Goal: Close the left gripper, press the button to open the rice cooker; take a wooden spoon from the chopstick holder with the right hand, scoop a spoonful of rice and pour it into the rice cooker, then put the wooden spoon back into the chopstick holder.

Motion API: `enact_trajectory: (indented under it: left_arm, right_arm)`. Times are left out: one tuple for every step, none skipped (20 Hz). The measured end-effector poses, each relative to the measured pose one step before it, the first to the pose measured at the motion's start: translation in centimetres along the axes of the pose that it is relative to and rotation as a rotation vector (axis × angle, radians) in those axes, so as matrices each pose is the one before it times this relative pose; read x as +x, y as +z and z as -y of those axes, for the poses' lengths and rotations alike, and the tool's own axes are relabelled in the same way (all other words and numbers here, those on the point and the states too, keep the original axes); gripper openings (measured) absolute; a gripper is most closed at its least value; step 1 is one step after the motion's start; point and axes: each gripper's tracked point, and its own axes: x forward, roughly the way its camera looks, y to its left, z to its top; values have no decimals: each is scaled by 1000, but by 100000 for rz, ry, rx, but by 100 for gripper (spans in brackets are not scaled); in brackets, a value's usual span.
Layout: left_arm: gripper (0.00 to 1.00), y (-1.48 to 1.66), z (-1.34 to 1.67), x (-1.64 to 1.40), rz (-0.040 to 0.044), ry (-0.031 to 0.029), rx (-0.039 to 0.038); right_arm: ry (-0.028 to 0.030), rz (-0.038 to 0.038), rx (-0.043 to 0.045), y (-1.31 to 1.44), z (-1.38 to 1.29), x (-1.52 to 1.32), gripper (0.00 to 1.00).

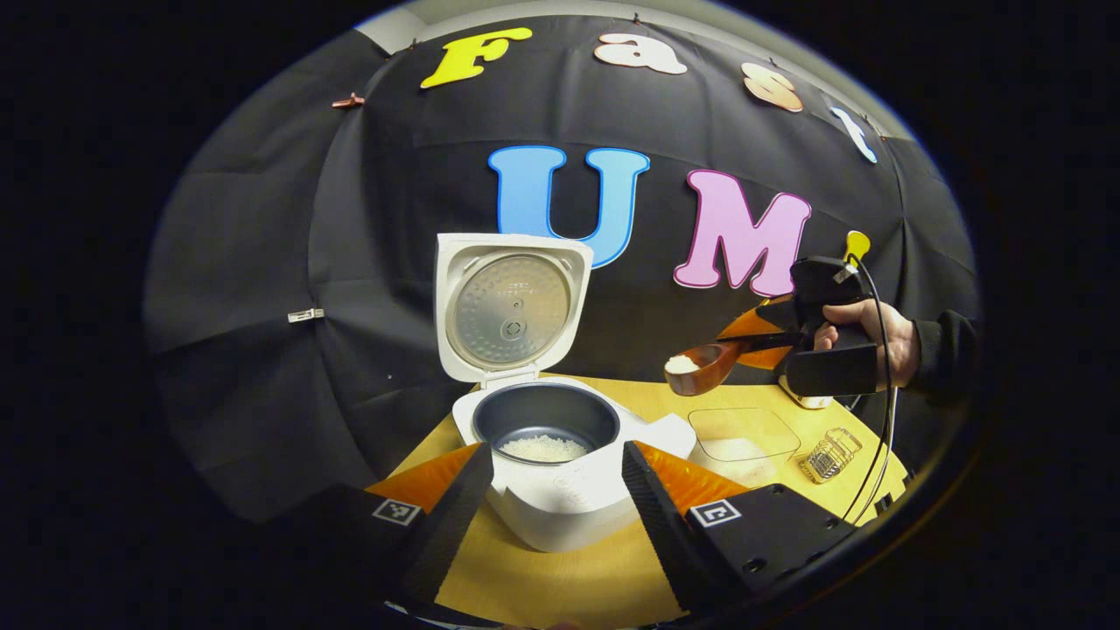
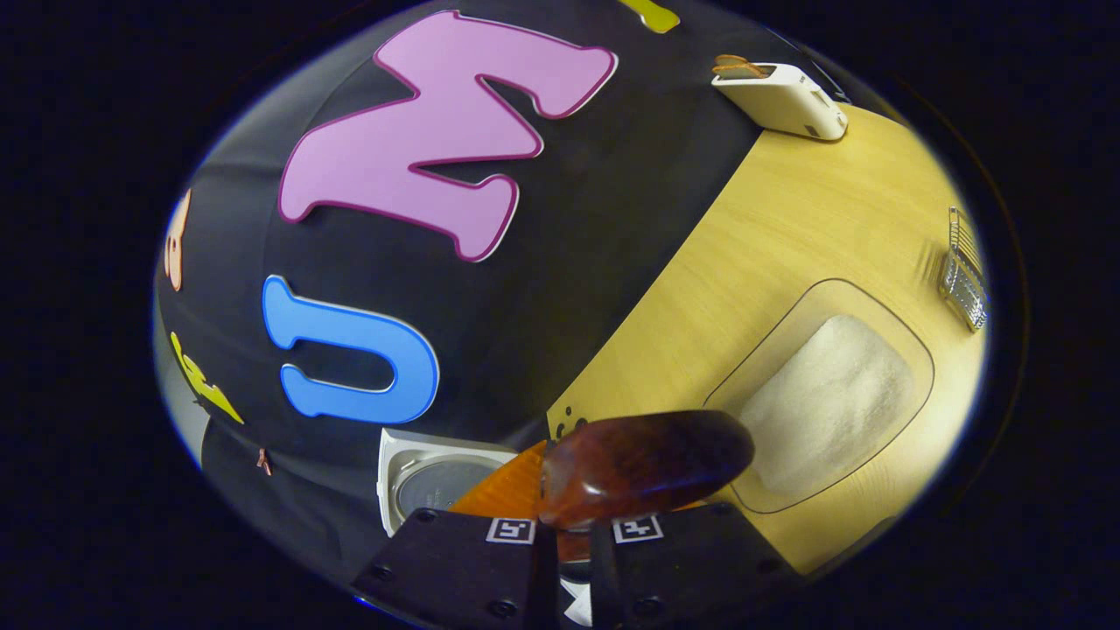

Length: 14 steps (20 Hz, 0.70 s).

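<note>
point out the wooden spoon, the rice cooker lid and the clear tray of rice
wooden spoon (image 1: 700,366), left gripper view, on its bowl holding rice
rice cooker lid (image 1: 512,308), left gripper view, on the metal inner plate of the raised lid
clear tray (image 2: 920,346), right gripper view, on its rim beside the rice

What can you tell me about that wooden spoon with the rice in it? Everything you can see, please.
The wooden spoon is dark, glossy reddish-brown wood with a deep oval bowl. In the left gripper view a small heap of white rice sits in the bowl, held roughly level in the air, to the right of the open rice cooker and higher than its pot. The right claw, held by a person's hand, grips its handle. In the right gripper view its rounded underside shows just beyond the claw's fingers.
</note>
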Motion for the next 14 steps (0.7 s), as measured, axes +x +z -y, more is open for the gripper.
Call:
enact_trajectory:
  left_arm:
    - [96,72,-314,-118,-26,887,-1052]
    - [96,-91,-240,-90,-42,867,-927]
    - [96,25,-302,-20,-48,899,-687]
    - [96,-94,-354,24,-170,909,-504]
    - [92,-58,-333,12,-422,725,-452]
    - [96,-170,-202,-54,-970,318,-486]
    - [95,-48,-193,11,-543,420,-322]
    - [96,34,-348,-10,40,635,-168]
    - [96,109,-250,60,-19,398,-212]
    - [96,24,-130,1,-195,387,-348]
    - [95,155,-179,50,-133,303,-560]
    - [96,-20,-42,152,-106,201,-674]
    - [96,210,-94,144,-159,100,-652]
    - [96,-54,-107,52,-323,2,-447]
  right_arm:
    - [634,-1637,-664,-843,-606,427,6]
    - [463,-1331,-861,-713,-500,483,6]
    - [648,-1346,-1609,-697,-540,484,6]
    - [533,-1448,-2572,-598,-443,494,6]
    - [250,-1053,-2474,-582,-561,528,17]
    - [861,-747,-2133,-442,-618,541,17]
    - [1277,-904,-1813,-604,-866,538,17]
    - [1404,-1197,-2073,-571,-801,434,17]
    - [1178,-1031,-2489,-630,-722,480,17]
    - [831,-603,-2922,-408,-589,628,17]
    - [902,-723,-2328,-514,-709,729,17]
    - [1084,-676,-1424,-344,-631,600,17]
    - [812,-627,-1991,-346,-544,572,17]
    - [318,-274,-3419,-412,-264,346,17]
